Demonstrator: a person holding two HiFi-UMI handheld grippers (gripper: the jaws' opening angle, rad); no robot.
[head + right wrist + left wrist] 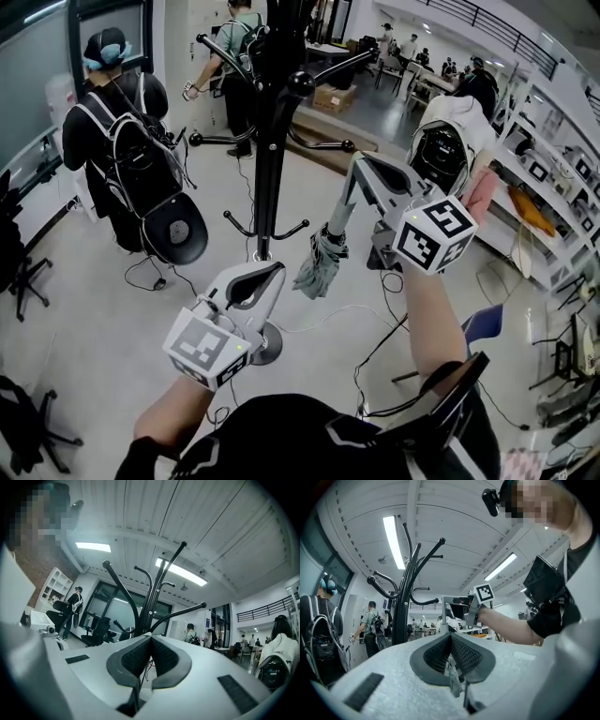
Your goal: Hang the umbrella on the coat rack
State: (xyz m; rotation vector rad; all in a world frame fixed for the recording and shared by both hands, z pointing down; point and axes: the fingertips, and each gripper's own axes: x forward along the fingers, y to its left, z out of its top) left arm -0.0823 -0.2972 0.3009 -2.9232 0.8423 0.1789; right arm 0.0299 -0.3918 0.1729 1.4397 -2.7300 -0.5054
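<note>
The folded umbrella (321, 261) dangles beside the rack (265, 141), its upper end seemingly pinched in the closed right tongs (358, 164). The left tongs (277, 270) are closed and empty. It looks light and floppy, so best held by the handle end, not the cloth.

Black coat rack (267, 112) on a pale grey floor (94, 309). Grey-green umbrella (319, 264). The left gripper (277, 268) and right gripper (356, 161) are pale grey with dark grey pads (246, 286). Their cubes (436, 234) are white with black square patterns.
</note>
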